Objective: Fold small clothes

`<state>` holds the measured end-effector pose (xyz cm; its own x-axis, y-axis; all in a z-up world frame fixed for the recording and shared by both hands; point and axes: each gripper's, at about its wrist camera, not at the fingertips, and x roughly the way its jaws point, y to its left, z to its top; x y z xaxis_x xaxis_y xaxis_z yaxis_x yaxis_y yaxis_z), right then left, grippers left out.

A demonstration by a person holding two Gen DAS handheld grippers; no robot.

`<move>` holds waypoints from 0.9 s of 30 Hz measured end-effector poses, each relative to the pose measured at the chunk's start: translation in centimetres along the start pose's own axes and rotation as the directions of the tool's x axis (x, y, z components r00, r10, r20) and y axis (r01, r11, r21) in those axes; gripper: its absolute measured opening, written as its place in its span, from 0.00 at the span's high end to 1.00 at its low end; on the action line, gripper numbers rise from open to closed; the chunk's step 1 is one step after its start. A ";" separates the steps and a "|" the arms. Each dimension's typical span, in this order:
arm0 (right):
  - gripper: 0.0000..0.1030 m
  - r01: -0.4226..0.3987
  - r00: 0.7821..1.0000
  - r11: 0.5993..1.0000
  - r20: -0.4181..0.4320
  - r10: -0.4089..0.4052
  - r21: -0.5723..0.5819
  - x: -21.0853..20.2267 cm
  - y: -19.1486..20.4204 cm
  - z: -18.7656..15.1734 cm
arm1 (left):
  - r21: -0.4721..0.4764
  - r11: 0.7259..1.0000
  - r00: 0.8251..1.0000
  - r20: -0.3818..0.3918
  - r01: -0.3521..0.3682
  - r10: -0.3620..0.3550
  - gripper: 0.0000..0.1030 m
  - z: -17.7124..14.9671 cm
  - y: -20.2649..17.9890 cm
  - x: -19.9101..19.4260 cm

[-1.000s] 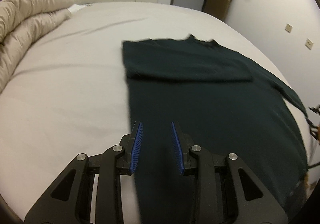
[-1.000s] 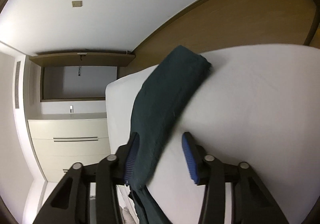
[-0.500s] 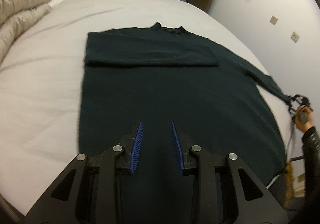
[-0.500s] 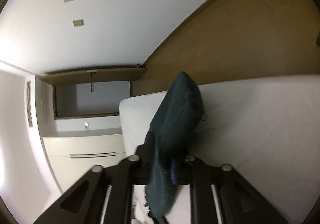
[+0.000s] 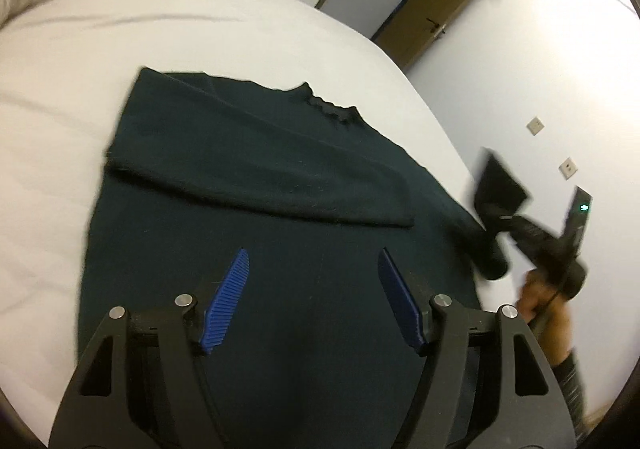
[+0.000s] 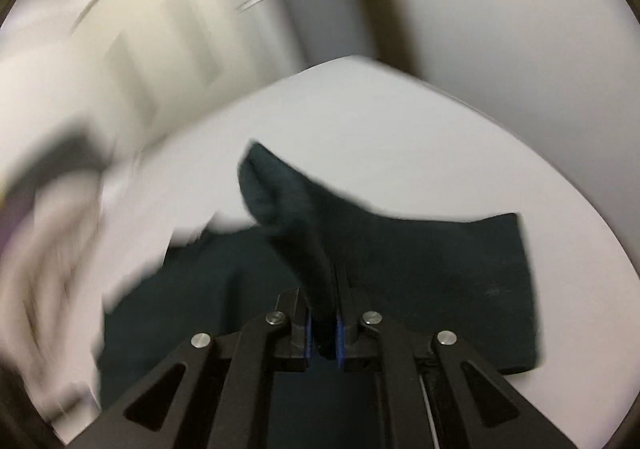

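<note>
So the dark green sweater [image 5: 256, 217] is lying flat on the white bed [image 5: 120, 49], collar at the far end, with its left sleeve [image 5: 260, 173] already folded across the chest. The left gripper [image 5: 312, 293] is hovering over the near body panel, jaws spreading apart with nothing pinched between them. The right gripper [image 6: 322, 329] is clamping the other sleeve's cuff [image 6: 288, 217] and lifting it off the right edge of the bed. There's plenty of bare sheet on the left and far sides; the right edge is sitting close to the wall [image 5: 520, 69]. The right view is pretty blurry.
</note>
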<state>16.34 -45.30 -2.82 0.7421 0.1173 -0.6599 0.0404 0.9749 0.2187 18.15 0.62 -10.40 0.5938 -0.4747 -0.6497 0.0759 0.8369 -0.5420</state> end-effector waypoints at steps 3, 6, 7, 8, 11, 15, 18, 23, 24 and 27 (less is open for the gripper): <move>0.91 0.041 0.998 0.993 -0.041 -0.046 -0.109 2.8 5.8 -2.4 | -0.048 0.995 0.994 -0.061 0.088 -0.091 0.36 1.4 -0.1 2.2; 0.91 0.066 0.996 0.987 -0.057 -0.075 -0.148 3.9 8.0 -4.0 | -0.093 0.984 0.978 -0.127 0.153 -0.164 0.36 2.6 -0.7 5.1; 0.91 0.079 0.995 0.983 -0.052 -0.089 -0.167 4.0 8.4 -4.5 | -0.119 0.976 0.968 -0.152 0.183 -0.200 0.36 3.1 -1.1 6.2; 0.90 0.088 0.994 0.978 -0.051 -0.100 -0.191 4.0 9.0 -5.2 | -0.145 0.966 0.957 -0.169 0.213 -0.236 0.36 3.6 -1.4 7.2; 0.90 0.074 0.994 0.978 -0.063 -0.088 -0.194 4.5 9.0 -5.8 | -0.201 0.944 0.930 -0.209 0.263 -0.303 0.35 5.6 -2.5 10.4; 0.86 0.064 0.994 0.980 -0.079 -0.080 -0.186 5.7 8.5 -4.7 | -0.250 0.931 0.910 -0.253 0.266 -0.328 0.21 8.2 -3.6 13.7; 0.86 0.056 0.993 0.982 -0.091 -0.073 -0.178 5.9 8.1 -4.5 | -0.284 0.930 0.894 -0.313 0.235 -0.321 0.20 9.1 -3.7 16.6; 0.86 0.051 0.994 0.981 -0.085 -0.067 -0.186 5.7 8.3 -4.6 | -0.287 0.932 0.877 -0.360 0.220 -0.317 0.20 9.1 -4.4 19.0; 0.86 0.051 0.994 0.980 -0.085 -0.069 -0.194 6.0 8.7 -4.5 | -0.294 0.930 0.875 -0.362 0.220 -0.321 0.20 9.3 -4.6 19.6; 0.86 0.046 0.995 0.974 -0.076 -0.065 -0.224 5.6 9.3 -4.5 | -0.292 0.927 0.872 -0.359 0.235 -0.334 0.22 9.7 -5.3 20.4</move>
<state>17.82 -34.68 -7.72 0.6850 0.0681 -0.7254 -0.0760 0.9969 0.0219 37.63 -10.85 -15.57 0.2048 -0.7913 -0.5761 -0.0242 0.5843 -0.8112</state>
